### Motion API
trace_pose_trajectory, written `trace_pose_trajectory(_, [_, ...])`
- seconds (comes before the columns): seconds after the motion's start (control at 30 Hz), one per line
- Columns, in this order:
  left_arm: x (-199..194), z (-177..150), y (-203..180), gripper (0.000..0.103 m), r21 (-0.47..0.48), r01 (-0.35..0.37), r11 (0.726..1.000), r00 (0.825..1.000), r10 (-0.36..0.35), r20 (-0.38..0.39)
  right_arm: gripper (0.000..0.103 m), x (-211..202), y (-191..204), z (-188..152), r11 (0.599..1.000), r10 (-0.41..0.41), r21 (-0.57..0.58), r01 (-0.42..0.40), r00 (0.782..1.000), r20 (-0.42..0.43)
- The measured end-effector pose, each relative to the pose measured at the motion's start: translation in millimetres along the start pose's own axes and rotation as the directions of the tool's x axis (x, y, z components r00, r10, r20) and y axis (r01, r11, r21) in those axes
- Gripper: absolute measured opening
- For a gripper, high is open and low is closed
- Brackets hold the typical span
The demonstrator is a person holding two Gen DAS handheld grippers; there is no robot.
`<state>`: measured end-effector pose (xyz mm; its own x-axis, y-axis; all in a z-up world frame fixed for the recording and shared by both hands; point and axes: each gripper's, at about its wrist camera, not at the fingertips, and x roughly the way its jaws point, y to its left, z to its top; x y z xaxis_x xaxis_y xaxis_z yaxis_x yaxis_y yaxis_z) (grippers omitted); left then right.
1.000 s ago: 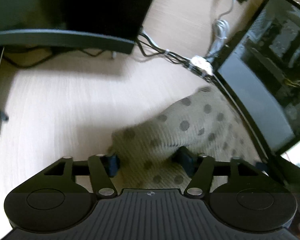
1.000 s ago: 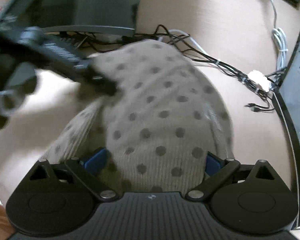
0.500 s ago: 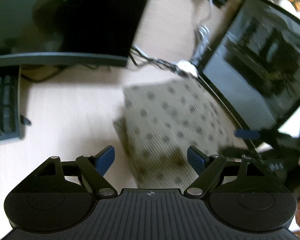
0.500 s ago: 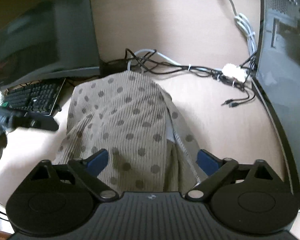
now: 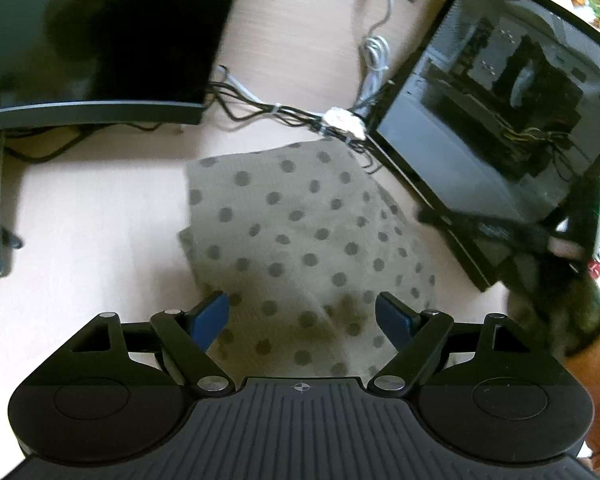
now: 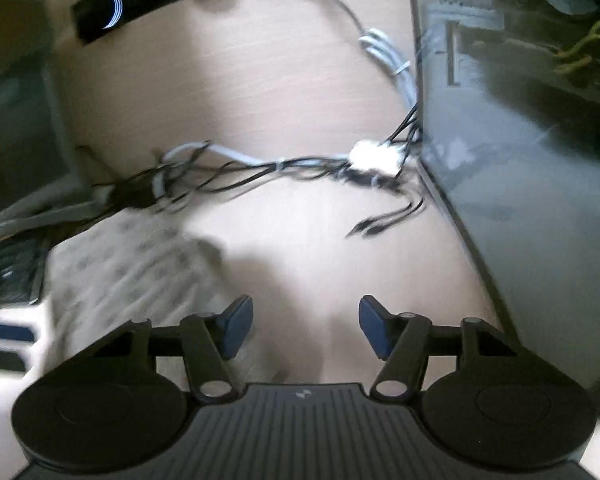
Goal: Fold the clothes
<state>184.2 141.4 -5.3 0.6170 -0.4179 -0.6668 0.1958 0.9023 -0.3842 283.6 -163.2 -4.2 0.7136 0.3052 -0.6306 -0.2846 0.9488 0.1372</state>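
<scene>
Left gripper spread over folded dotted garment, right gripper narrowing on nothing, garment edge motion-blurred.

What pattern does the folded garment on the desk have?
Beige knit garment with dark grey polka dots; clearest in the left wrist view.

Right tool off garment — jaws narrowing

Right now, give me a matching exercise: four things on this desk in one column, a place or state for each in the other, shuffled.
1. spotted cloth
2. left tongs
3. right tongs
4. white cable joint

a. over bare desk, open
b. beside the glass-sided computer case
c. folded flat on the desk
d. open above the cloth

Pairs: 1-c, 2-d, 3-a, 4-b
</scene>
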Motion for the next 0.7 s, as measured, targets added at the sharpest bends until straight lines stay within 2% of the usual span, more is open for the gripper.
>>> trace_pose_trajectory(0.07, [5.9, 2.4, -5.9, 0.086, 0.013, 0.022, 1.0, 1.0, -0.022, -0.012, 0.06, 22.8, 2.3, 9.9, 1.0, -0.002, -0.014, 0.002, 1.0, 0.0])
trace_pose_trajectory(0.17, [13.6, 4.5, -13.2, 0.086, 0.029, 0.039, 0.999, 0.999, -0.039, -0.024, 0.06, 56.5, 2.7, 18.4, 0.999, 0.041, -0.02, -0.042, 0.998, -0.048])
trace_pose_trajectory(0.27, [18.3, 6.6, -8.7, 0.086, 0.02, 0.025, 1.0, 0.999, -0.024, -0.031, 0.06, 61.8, -1.6, 9.8, 0.987, 0.16, 0.009, -0.161, 0.978, -0.13])
trace_pose_trajectory(0.33, [20.1, 7.4, -2.2, 0.086, 0.0, 0.015, 1.0, 0.999, -0.015, -0.034, 0.06, 52.7, -5.3, -0.6, 0.975, 0.224, 0.033, -0.221, 0.962, -0.159])
trace_pose_trajectory(0.43, [24.8, 6.5, 7.5, 0.086, -0.032, 0.011, 0.999, 0.999, -0.013, -0.046, 0.06, 21.7, -10.9, -19.0, 0.961, 0.273, 0.082, -0.263, 0.948, -0.164])
trace_pose_trajectory(0.5, [30.2, 5.6, 11.4, 0.086, -0.046, 0.018, 0.999, 0.998, -0.02, -0.058, 0.06, -0.2, -8.3, -29.5, 0.941, 0.335, 0.108, -0.321, 0.928, -0.161])
trace_pose_trajectory(0.63, [41.6, 3.9, 11.9, 0.087, -0.045, 0.026, 0.999, 0.996, -0.029, -0.084, 0.066, -25.2, 22.9, -46.5, 0.928, 0.364, -0.006, -0.373, 0.907, -0.211])
trace_pose_trajectory(0.7, [43.1, 3.3, 11.0, 0.088, -0.042, 0.02, 0.999, 0.996, -0.024, -0.086, 0.067, -33.5, 34.9, -48.3, 0.93, 0.344, -0.054, -0.362, 0.915, -0.211])
